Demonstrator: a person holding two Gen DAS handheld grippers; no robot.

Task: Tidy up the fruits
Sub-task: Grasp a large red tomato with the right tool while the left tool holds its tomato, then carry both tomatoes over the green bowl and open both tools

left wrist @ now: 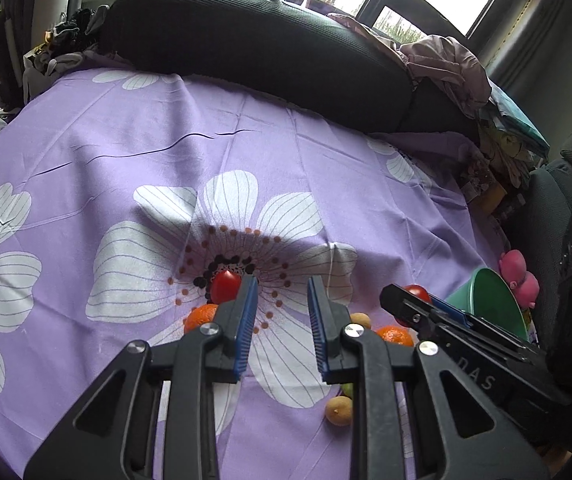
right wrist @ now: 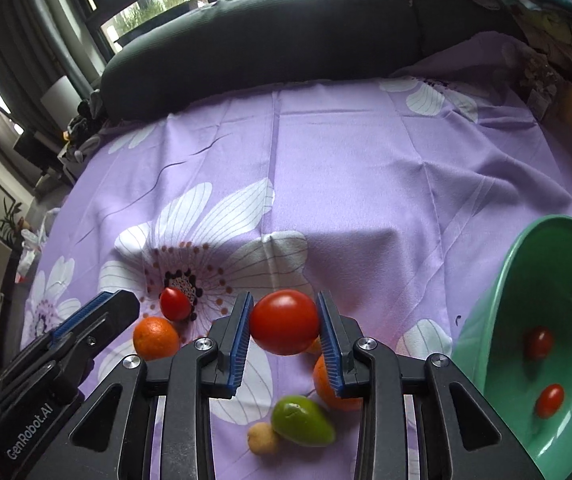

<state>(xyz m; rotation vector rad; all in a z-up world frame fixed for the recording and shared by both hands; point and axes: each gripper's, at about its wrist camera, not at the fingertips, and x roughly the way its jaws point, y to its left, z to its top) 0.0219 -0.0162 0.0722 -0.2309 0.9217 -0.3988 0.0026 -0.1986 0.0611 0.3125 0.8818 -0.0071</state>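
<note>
My right gripper (right wrist: 285, 326) is shut on a large red tomato (right wrist: 285, 327) and holds it above the purple flowered cloth (right wrist: 366, 168). Below it lie an orange (right wrist: 326, 388), a green fruit (right wrist: 302, 421) and a small tan fruit (right wrist: 262, 438). Left of it lie a small red tomato (right wrist: 175, 303) and another orange (right wrist: 155, 337). A green bowl (right wrist: 486, 320) at the right holds two small tomatoes (right wrist: 539, 343). My left gripper (left wrist: 282, 312) is open and empty over the cloth, beside a red tomato (left wrist: 225, 285) and an orange (left wrist: 202, 316).
A long dark cushion (left wrist: 262, 40) lies across the far side of the cloth. Crumpled clothes (left wrist: 446, 64) and clutter sit at the far right. A pink toy (left wrist: 520, 276) stands behind the bowl (left wrist: 490, 304). Tan fruits (left wrist: 339, 410) lie near my left gripper.
</note>
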